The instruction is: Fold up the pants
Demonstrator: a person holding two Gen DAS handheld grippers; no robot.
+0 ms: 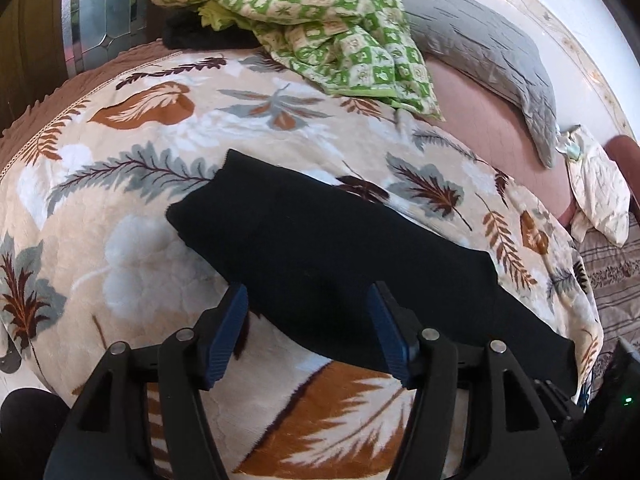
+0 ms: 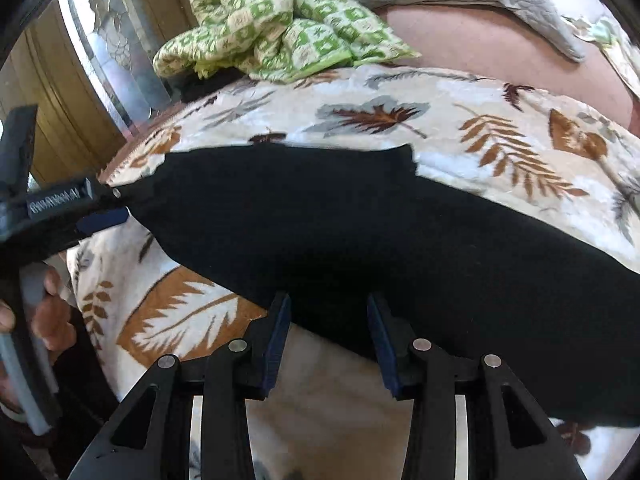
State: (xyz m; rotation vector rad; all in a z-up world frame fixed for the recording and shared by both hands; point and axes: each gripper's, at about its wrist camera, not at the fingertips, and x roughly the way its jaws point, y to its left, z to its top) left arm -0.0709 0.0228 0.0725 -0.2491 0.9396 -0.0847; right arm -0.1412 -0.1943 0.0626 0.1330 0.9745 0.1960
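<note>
Black pants (image 1: 320,248) lie flat as a long folded strip across a leaf-print blanket (image 1: 152,248) on the bed. My left gripper (image 1: 308,294) hovers over the strip's near edge, jaws open, blue pads apart and not pressing the cloth. In the right wrist view the pants (image 2: 360,232) run from left to lower right. My right gripper (image 2: 329,302) is open over their near edge, with nothing pinched. One blue pad (image 2: 105,218) of the left gripper shows beside the pants' left end, with a person's hand (image 2: 52,312) on its handle.
A crumpled green checked quilt (image 1: 320,20) lies at the far side of the bed, over a dark item (image 1: 200,36). A grey pillow (image 1: 480,52) and a cream pillow (image 1: 600,192) rest on the pink sheet (image 1: 480,128) to the right. A glass-panelled door (image 1: 104,4) stands behind.
</note>
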